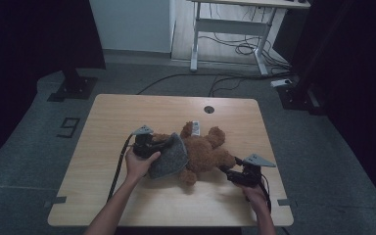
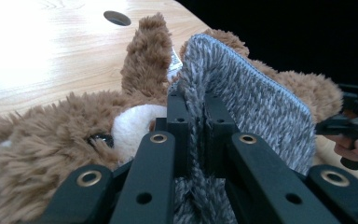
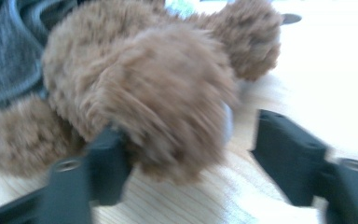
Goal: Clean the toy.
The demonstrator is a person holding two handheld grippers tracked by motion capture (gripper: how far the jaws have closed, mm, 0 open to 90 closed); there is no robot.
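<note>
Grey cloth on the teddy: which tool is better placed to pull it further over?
Left. The left tool is clamped on the grey cloth over the teddy. The right tool stands open around a leg, one pad clear of the fur.

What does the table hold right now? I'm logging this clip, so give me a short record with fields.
surface: wooden table
toy: brown teddy bear, lying on the table
cloth: grey knitted piece, draped over the bear's head end
left gripper: shut on the grey cloth's edge
right gripper: jaws apart around the bear's foot, right jaw clear of the fur
table hole: at the far edge
</note>
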